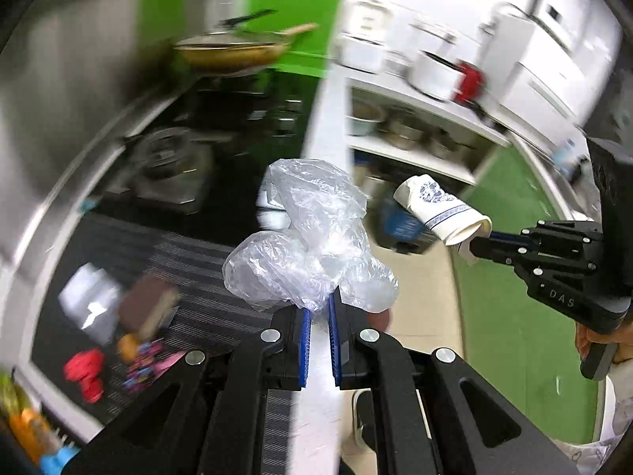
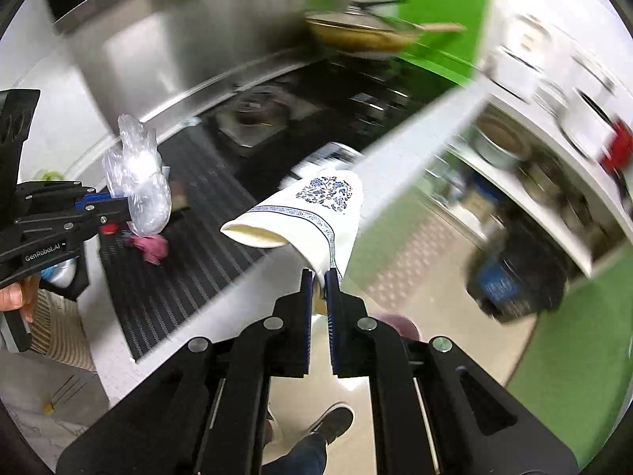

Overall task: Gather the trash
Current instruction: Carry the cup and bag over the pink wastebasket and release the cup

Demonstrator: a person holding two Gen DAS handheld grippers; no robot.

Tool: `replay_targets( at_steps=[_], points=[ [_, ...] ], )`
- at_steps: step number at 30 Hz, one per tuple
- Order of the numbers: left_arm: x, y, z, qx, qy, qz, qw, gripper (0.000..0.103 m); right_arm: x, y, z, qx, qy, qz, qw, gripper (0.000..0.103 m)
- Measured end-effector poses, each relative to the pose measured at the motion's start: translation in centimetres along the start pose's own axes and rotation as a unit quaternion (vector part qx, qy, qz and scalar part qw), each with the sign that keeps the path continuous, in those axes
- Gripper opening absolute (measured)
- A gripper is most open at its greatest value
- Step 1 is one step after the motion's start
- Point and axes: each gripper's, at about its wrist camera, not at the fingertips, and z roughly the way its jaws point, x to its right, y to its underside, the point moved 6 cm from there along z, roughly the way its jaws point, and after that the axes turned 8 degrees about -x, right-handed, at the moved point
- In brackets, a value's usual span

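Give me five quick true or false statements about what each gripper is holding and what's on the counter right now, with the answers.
1. The left gripper is shut on a crumpled clear plastic bag. True.
2. The right gripper holds a glass bottle. False: it pinches a squashed paper cup with a blue floral print.
3. The cup stands upright on the counter. False: it is held in the air, lying sideways.
4. A lidded pan sits at the far end of the stove. True.
5. The striped mat holds no more trash. False: a pink crumpled scrap lies on it.
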Motion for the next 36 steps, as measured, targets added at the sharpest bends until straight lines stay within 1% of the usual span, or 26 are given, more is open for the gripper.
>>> replay_targets(
  at_steps=[2, 6, 8, 11, 14, 16, 19, 25, 30, 36],
  points=[
    [2.8, -0.7, 1.6, -0.002, 0.024, 0.018, 0.9996, 0.008, 2.8, 2.0, -0.3, -0.005, 0.011, 0.029, 1.0, 0.006],
    [7.5, -1.4, 5.3, -0.016, 0.053, 0.032, 0.998, 0.008, 7.5, 5.2, 0.3, -0.02, 0.019, 0.067, 0.997, 0.007],
    [9.3, -1.4, 7.4, -0.024, 0.058, 0.035, 0.9974, 0.008, 9.9, 6.6, 1.4, -0.031, 0.018, 0.083, 0.996, 0.006],
    [11.4, -1.4, 11.2, -0.042, 0.058, 0.035, 0.9968, 0.008, 13.5, 8.9, 3.9, -0.052, 0.004, 0.096, 0.994, 0.007],
    [12.8, -1.0, 15.5, -0.066, 0.048, 0.032, 0.9962, 0.008, 16.2, 10.6, 7.2, -0.073, -0.012, 0.099, 0.992, 0.007],
    [13.2, -0.6, 18.7, -0.081, 0.041, 0.023, 0.9956, 0.008, 17.7, 11.6, 9.8, -0.088, -0.024, 0.1, 0.991, 0.007],
    [13.6, -0.2, 22.6, -0.092, 0.048, 0.011, 0.9945, 0.008, 19.1, 12.5, 13.9, -0.11, -0.036, 0.101, 0.988, 0.007],
    [13.4, 0.4, 30.2, -0.127, 0.053, 0.016, 0.9903, 0.008, 21.2, 14.3, 21.9, -0.141, -0.057, 0.125, 0.98, 0.007],
    [12.3, 1.5, 37.9, -0.155, 0.062, 0.016, 0.9859, 0.008, 22.8, 15.9, 29.1, -0.157, -0.064, 0.149, 0.974, 0.007],
    [10.2, 2.2, 44.0, -0.167, 0.062, 0.005, 0.984, 0.008, 24.0, 17.7, 38.3, -0.178, -0.077, 0.162, 0.968, 0.007]
  ],
)
